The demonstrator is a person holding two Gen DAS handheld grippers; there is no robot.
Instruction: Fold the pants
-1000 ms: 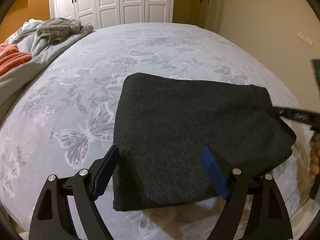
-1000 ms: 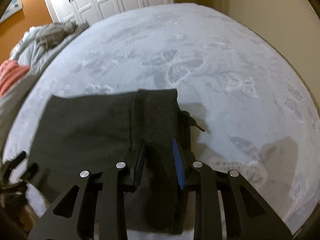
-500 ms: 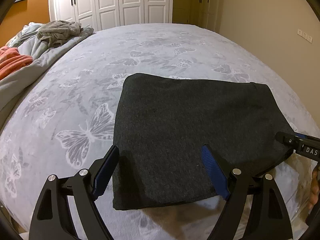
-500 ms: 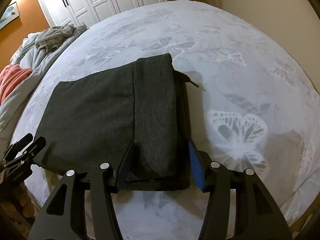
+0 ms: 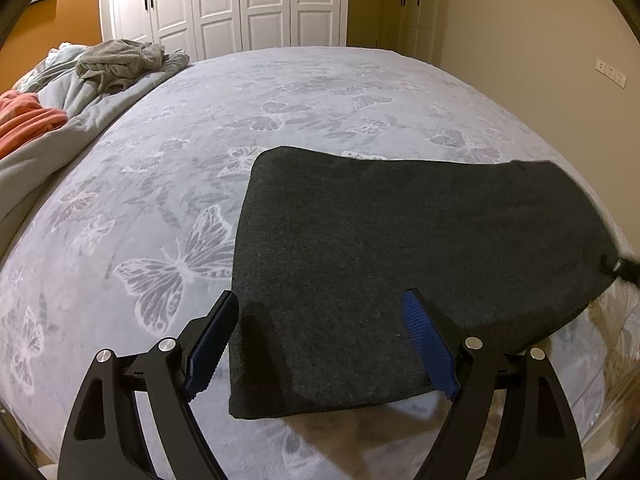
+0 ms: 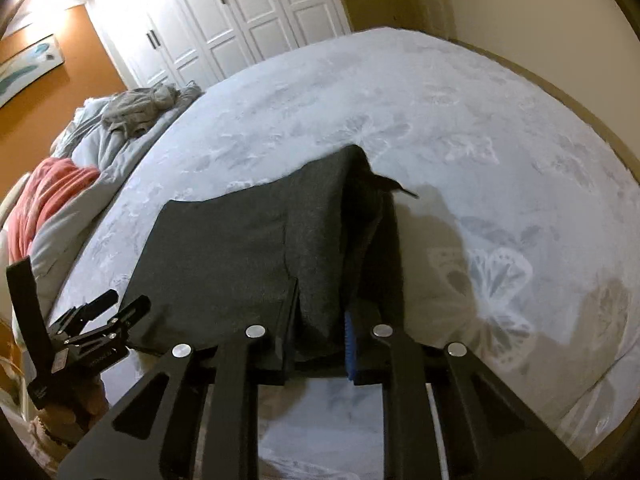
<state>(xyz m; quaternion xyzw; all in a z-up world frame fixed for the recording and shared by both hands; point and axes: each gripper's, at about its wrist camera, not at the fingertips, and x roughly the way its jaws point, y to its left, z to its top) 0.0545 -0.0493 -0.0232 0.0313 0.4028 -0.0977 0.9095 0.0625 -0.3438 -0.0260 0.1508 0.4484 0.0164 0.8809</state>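
Dark grey pants (image 5: 400,264) lie folded on the pale butterfly-print bed (image 5: 240,128). My left gripper (image 5: 320,328) is open and hovers over the pants' near left corner, holding nothing. In the right wrist view the pants (image 6: 240,252) show a thicker folded band at their right end. My right gripper (image 6: 320,320) is shut on that folded end and lifts it, so the cloth rises in a ridge. A drawstring tip (image 6: 404,190) sticks out at the far edge. The left gripper (image 6: 100,320) shows at the lower left of the right wrist view.
A crumpled grey duvet with a grey garment (image 5: 120,60) and an orange cloth (image 5: 28,120) lies along the bed's left side. White wardrobe doors (image 5: 240,4) stand behind. A beige wall (image 5: 540,40) runs along the right. The bed's near edge is just under my grippers.
My right gripper has closed on the folded right end of the pants and raised it; half a second ago it was open around it. The left gripper has hardly moved.
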